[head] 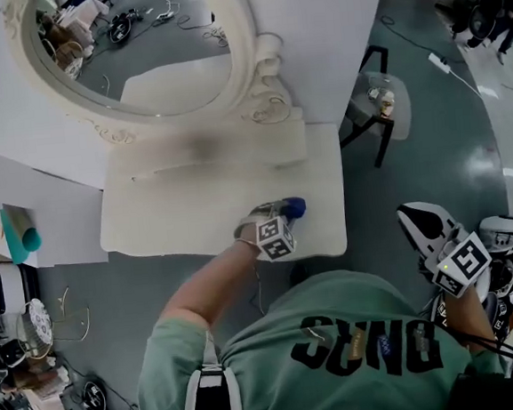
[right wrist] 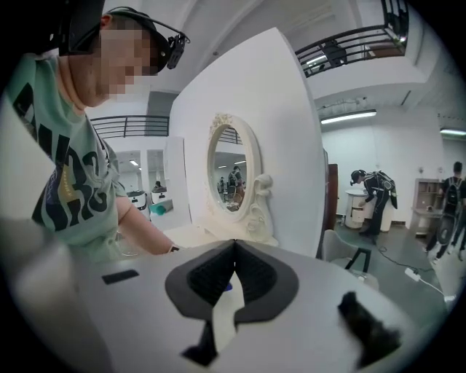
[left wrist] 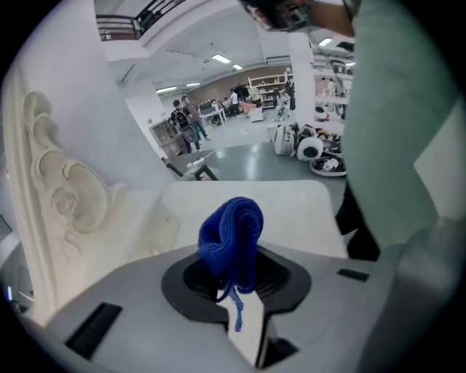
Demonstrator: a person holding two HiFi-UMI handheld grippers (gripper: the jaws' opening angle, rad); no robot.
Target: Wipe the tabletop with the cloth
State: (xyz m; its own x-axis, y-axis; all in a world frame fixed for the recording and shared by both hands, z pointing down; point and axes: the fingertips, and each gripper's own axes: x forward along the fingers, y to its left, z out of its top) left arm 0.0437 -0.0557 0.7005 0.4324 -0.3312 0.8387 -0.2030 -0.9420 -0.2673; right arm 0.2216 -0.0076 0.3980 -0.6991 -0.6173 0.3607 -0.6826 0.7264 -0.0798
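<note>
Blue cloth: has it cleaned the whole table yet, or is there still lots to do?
Done: the left gripper has the blue cloth pinched in its jaws. In hand: the cloth is at the front right of the tabletop. Left: probably most of the top, back toward the mirror; no wipe marks show, so I cannot tell what is clean. The right gripper is shut, empty, off the table.

Pale green short-sleeved T-shirt (head: 338,326) with black lettering; pale grey left claw (head: 282,213) and right claw (head: 416,219) bear black-and-white marker cubes (head: 275,238) (head: 463,265)
</note>
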